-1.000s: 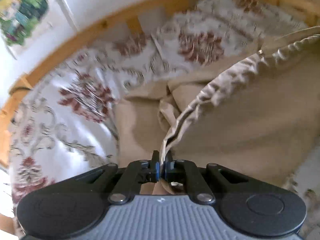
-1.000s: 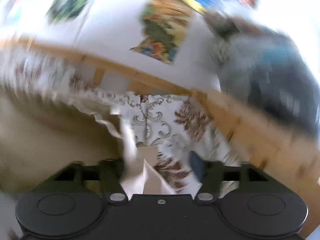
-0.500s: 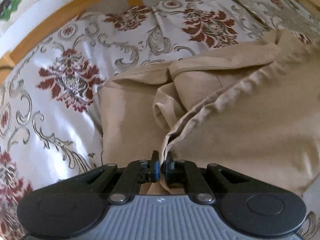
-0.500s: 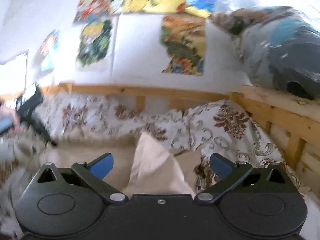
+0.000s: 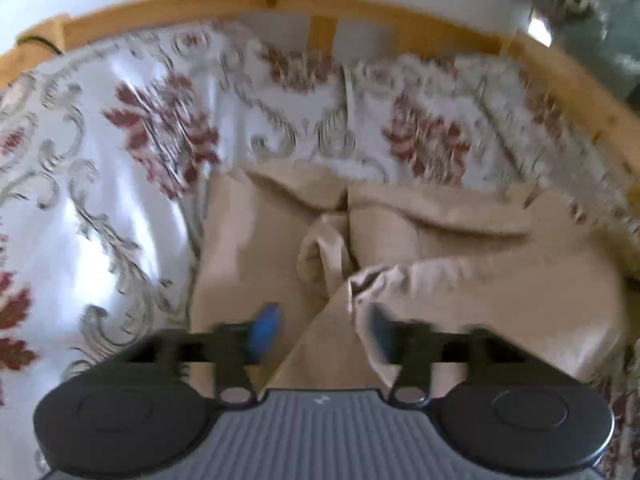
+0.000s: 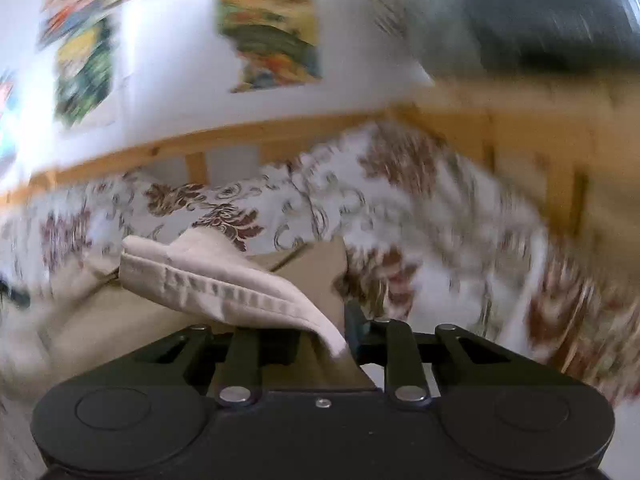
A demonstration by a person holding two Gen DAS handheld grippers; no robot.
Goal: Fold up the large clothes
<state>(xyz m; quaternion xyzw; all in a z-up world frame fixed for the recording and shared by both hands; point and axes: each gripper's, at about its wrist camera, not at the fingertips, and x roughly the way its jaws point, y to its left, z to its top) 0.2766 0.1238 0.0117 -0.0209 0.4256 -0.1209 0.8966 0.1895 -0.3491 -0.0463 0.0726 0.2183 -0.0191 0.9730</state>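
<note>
Blurring hides right tongs' (image 6: 320,336) grip.

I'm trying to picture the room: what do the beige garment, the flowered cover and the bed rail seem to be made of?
Beige garment: matte woven cloth, cotton-like; it creases softly and shows a stitched hem. Flowered cover: shinier fabric, maybe satin-weave, with bright glare. Bed rail: pale wood, probably pine, with a knot showing.

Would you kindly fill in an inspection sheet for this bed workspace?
Surface: floral bedspread on a wooden bed frame.
Job's things: beige garment, partly folded, rumpled.
Clutter: nothing seen.
Grippers: left tongs opening, fabric edge between the jaws, no grip; right tongs closing around a pale hem.
Cables: dark cord at the frame corner.
Surroundings: white wall with colourful posters; grey bundle beyond the frame.
</note>
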